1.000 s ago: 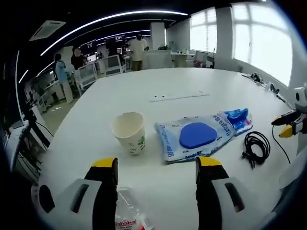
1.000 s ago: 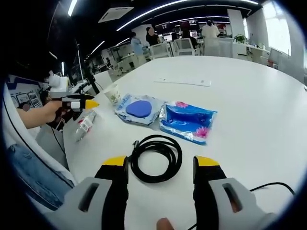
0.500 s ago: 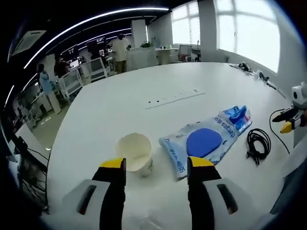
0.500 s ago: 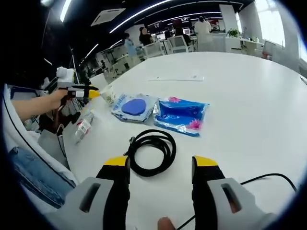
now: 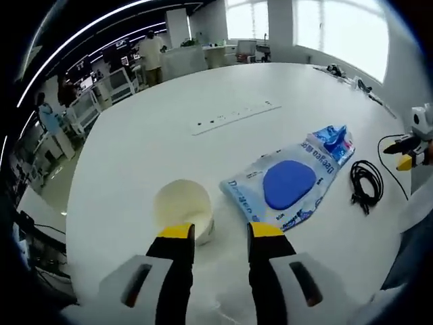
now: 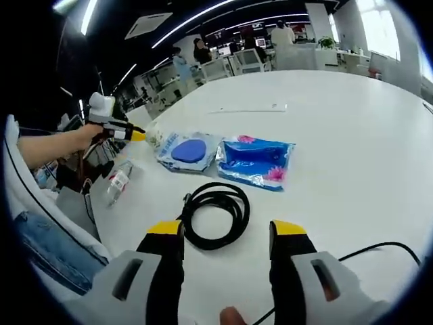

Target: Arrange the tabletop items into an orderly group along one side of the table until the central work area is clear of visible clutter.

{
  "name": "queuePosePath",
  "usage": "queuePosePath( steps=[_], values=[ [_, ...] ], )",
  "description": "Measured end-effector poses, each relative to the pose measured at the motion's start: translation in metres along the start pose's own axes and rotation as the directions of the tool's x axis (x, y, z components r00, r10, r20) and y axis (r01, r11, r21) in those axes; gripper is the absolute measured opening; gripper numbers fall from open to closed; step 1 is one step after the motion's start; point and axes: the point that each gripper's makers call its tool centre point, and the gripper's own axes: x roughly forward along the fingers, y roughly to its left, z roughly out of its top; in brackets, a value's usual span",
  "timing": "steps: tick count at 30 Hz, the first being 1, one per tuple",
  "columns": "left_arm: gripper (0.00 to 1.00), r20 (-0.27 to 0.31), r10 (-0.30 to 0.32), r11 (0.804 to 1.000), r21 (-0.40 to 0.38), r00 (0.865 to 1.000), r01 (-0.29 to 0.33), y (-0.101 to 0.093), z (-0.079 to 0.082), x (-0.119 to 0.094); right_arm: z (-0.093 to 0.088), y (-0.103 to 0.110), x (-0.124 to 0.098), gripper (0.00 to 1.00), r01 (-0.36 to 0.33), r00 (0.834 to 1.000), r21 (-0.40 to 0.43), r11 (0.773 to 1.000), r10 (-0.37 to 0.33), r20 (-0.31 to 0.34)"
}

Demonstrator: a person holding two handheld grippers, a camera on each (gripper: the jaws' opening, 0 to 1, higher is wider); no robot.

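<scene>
Left claw point(image 5: 219, 233), narrowly parted, hovers at paper cup point(image 5: 183, 206); right claw point(image 6: 226, 228), wide, above coiled cable point(image 6: 215, 214) on desk point(image 6: 338, 135).

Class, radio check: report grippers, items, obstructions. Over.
Left gripper open, over paper cup. Right gripper open, empty, before coiled black cable. Blue packets uncollected mid-table. Path clear.

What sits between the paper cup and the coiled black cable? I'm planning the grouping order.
In the left gripper view, the clear packet with a blue disc lies between the cream paper cup and coiled black cable.
</scene>
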Motion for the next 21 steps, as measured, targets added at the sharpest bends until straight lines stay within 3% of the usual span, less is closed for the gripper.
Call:
queuePosePath(
  steps=[5,8,21],
  values=[
    [0.02,-0.055,0.038,0.996,0.088,0.998,-0.033,0.012,-0.005,0.001,-0.001,-0.001,0.000,0.47,-0.004,1.000,0.007,1.000,0.004,-0.003],
    [0.00,-0.035,0.012,0.999,0.044,0.999,-0.010,0.011,-0.001,0.001,-0.001,-0.003,-0.001,0.46,-0.002,1.000,0.021,1.000,0.002,0.003],
    [0.00,0.017,-0.021,0.989,0.150,1.000,0.018,-0.003,0.023,-0.008,-0.005,-0.001,0.003,0.44,-0.011,1.000,0.052,0.999,0.011,-0.001]
  ],
)
